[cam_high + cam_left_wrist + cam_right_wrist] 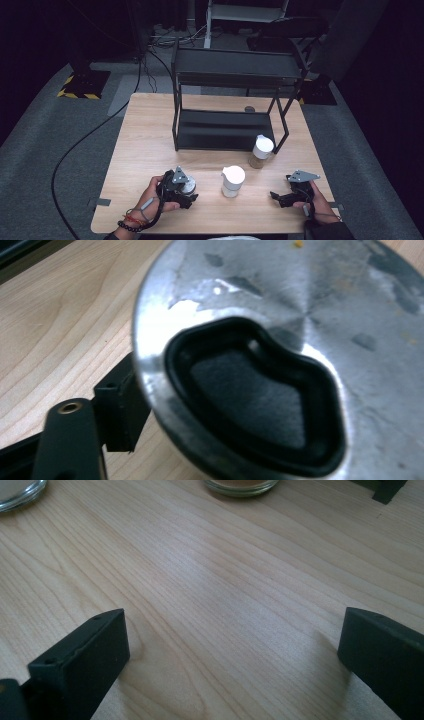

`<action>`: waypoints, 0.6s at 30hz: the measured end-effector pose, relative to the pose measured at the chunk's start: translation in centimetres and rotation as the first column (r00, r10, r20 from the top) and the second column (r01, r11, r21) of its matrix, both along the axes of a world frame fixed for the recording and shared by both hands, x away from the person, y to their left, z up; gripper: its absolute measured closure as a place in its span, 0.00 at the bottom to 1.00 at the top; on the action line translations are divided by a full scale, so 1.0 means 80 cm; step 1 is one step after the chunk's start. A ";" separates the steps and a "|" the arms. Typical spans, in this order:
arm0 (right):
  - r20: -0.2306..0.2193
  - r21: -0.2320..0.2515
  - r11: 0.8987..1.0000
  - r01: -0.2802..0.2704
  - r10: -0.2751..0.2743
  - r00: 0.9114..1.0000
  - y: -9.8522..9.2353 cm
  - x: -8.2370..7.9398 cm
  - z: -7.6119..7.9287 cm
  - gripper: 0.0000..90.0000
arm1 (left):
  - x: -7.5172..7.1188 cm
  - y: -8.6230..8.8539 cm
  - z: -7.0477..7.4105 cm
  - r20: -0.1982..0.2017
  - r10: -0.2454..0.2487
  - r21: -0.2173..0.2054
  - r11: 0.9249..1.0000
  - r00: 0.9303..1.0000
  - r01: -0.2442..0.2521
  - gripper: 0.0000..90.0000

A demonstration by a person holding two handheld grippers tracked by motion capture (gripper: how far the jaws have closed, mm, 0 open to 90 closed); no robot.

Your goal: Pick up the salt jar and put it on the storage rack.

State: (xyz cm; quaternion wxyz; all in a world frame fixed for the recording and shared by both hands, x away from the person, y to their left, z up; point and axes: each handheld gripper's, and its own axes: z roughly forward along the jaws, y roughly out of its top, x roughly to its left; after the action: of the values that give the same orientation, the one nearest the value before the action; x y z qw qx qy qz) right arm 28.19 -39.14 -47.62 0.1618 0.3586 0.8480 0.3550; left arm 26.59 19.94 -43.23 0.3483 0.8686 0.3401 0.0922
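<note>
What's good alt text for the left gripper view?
Close-up of a round metal lid with a black rubber-rimmed pour opening, large in the frame over the light wooden table. One black jaw of the left gripper presses against the lid's left edge; the other jaw is hidden behind the lid.

Black rack (230, 75), two white-lidded jars (233, 181)

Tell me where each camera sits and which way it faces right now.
High view: above the person's side, facing forward and down on the wooden table; both hands and tongs show.
Left gripper view: rides the left tongs, facing a metal lid close up; one jaw shows.
Right gripper view: rides the right tongs, facing bare tabletop; both jaws show, apart.
Shared: high and left views show the lid.
</note>
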 end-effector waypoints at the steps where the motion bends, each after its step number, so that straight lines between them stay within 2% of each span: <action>1: -0.001 0.000 1.000 0.000 0.000 1.000 0.000 0.000 0.000 0.00 | -0.001 -0.001 0.000 0.006 -0.004 0.005 1.000 1.000 0.004 0.31; 10: 0.000 0.000 1.000 0.002 -0.002 1.000 0.000 0.000 0.000 0.00 | -0.005 -0.007 0.004 0.035 -0.019 0.043 0.999 0.999 0.017 0.33; 18: -0.001 0.000 1.000 0.002 -0.002 1.000 0.000 0.000 0.000 0.00 | -0.007 -0.009 0.003 0.049 -0.023 0.047 0.999 0.999 0.020 0.34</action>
State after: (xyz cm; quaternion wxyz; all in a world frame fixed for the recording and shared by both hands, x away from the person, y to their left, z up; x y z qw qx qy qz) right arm 28.15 -39.12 -47.61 0.1620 0.3598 0.8477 0.3547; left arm 26.04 19.25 -42.97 0.3372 0.8776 0.3199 0.1177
